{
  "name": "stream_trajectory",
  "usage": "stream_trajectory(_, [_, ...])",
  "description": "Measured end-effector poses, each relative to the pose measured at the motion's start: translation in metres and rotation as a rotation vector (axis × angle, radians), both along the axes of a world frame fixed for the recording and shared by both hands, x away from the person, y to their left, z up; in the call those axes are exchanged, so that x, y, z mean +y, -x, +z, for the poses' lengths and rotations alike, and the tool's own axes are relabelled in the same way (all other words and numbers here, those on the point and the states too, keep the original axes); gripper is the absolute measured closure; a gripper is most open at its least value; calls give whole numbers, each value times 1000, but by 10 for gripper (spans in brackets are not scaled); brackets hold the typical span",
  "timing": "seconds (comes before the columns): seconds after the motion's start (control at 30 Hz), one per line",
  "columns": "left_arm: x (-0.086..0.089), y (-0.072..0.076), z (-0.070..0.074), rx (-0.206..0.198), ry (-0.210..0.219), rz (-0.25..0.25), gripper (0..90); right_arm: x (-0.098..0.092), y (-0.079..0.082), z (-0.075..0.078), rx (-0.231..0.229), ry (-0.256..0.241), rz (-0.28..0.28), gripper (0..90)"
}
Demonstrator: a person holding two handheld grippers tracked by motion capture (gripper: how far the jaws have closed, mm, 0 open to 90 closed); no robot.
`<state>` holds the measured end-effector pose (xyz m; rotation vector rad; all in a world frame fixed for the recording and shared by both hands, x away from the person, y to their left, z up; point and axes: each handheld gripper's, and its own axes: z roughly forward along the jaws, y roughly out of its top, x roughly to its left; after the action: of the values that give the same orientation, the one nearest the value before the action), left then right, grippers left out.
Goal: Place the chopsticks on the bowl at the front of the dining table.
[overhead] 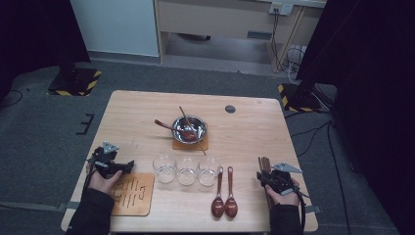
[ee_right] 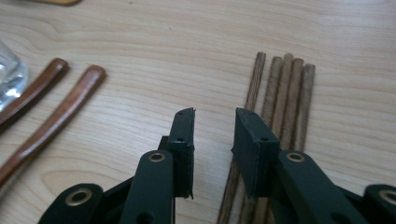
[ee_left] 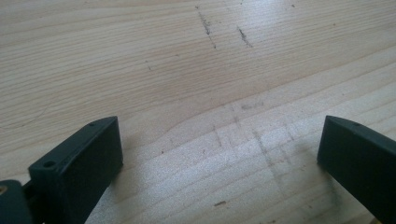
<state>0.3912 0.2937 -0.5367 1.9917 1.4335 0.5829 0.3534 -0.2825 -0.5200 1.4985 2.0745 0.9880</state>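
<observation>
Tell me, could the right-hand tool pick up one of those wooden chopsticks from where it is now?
Probably yes. The right tool hangs just above the chopsticks, its jaws slightly parted, nothing lying between. The two wooden spoons lie apart to its left.

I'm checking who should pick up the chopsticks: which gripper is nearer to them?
Right. The right gripper hangs directly over the chopsticks at the table's right edge, jaws slightly parted. The left gripper sits across the table near the left edge, beside the wooden coaster.
</observation>
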Motion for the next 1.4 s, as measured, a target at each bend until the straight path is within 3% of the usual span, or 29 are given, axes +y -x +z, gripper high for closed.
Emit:
stream_trajectory(0.3, [0, 0, 0, 0, 0, 0, 0, -3, -1, -4, 16, 20, -7, 716])
stream_trajectory(0.93, [0, 0, 0, 0, 0, 0, 0, 14, -1, -7, 18, 58, 24, 783])
stream_trajectory(1.2, [0, 0, 0, 0, 0, 0, 0, 12, 10, 0, -19, 48, 30, 764])
stream_trajectory(1.4, [0, 0, 0, 0, 0, 0, 0, 7, 18, -3, -4, 64, 21, 789])
